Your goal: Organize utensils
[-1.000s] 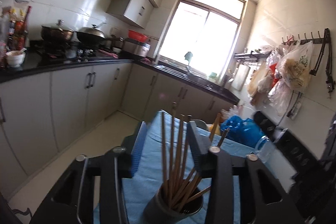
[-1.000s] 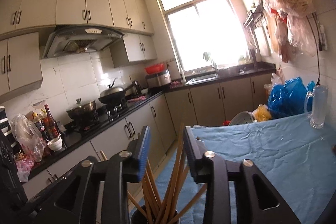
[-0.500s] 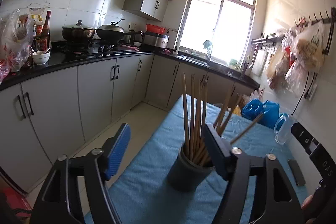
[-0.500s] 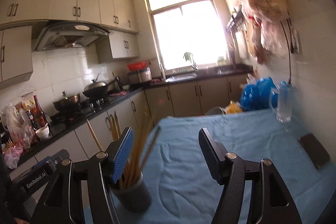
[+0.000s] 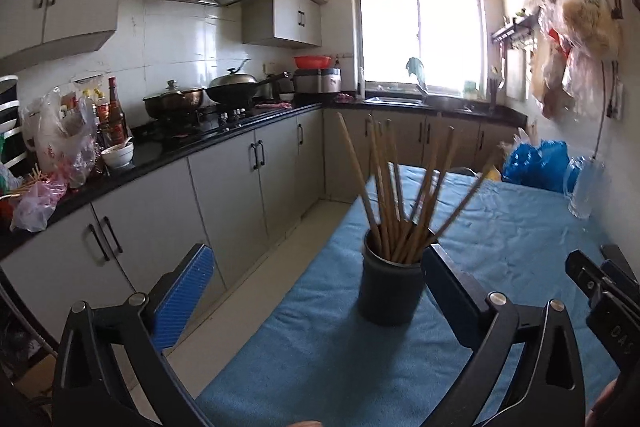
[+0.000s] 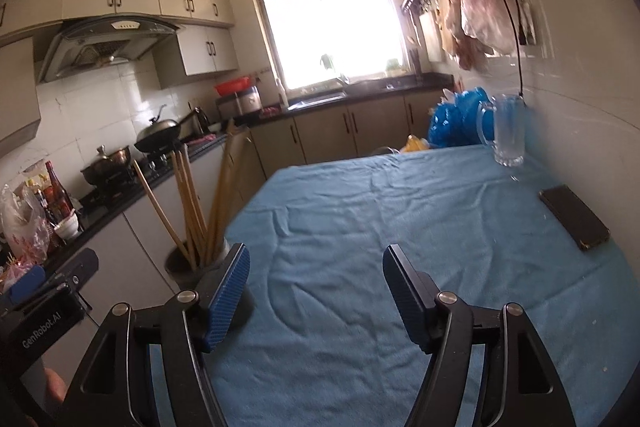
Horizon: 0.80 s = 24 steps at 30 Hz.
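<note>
Left claw (image 5: 318, 285): two black plastic fingers (image 5: 472, 297) with open triangular frames, each fixed by round silver screws (image 5: 495, 297), and ribbed blue pads (image 5: 184, 297) on the inner faces. Right claw (image 6: 316, 297): the same black frames, silver screws (image 6: 446, 297) and ribbed blue pads (image 6: 226, 295). The black body of the left unit, seen from the right wrist, bears white lettering "GenRobot.AI" (image 6: 42, 330).

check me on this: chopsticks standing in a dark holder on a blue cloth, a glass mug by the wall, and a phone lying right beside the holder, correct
One thing is off: the phone is not beside the holder. In the right wrist view it lies at the far side of the blue cloth, near the wall, just this side of the glass mug. The chopsticks do stand in the dark holder on the cloth.
</note>
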Each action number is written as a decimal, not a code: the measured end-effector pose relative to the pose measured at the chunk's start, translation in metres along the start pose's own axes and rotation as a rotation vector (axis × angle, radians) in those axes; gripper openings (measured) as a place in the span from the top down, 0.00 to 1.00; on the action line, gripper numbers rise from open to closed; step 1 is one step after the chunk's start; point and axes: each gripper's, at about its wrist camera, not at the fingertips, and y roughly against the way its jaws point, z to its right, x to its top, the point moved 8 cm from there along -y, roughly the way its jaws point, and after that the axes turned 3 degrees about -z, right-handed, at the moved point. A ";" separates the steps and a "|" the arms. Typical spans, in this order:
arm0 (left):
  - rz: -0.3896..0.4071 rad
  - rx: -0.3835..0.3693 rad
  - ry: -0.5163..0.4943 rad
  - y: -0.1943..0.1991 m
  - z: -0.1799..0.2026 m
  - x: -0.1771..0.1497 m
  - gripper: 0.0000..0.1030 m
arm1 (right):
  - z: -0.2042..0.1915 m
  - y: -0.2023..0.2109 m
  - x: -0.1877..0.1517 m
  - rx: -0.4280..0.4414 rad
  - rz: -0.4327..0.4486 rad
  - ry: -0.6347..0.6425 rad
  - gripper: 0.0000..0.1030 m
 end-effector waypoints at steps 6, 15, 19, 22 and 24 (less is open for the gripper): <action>-0.055 -0.046 -0.026 0.000 0.009 -0.015 0.00 | 0.012 -0.002 -0.012 -0.029 -0.028 -0.012 0.28; -0.119 -0.063 -0.060 -0.007 0.019 -0.028 0.00 | 0.010 -0.008 -0.021 -0.047 -0.066 -0.009 0.28; -0.139 -0.060 -0.064 -0.012 0.016 -0.033 0.00 | 0.006 -0.009 -0.025 -0.049 -0.078 0.012 0.28; -0.157 -0.060 -0.060 -0.015 0.012 -0.036 0.00 | 0.004 -0.011 -0.027 -0.054 -0.083 0.024 0.28; -0.168 -0.061 -0.057 -0.017 0.011 -0.038 0.00 | 0.003 -0.011 -0.028 -0.058 -0.086 0.030 0.28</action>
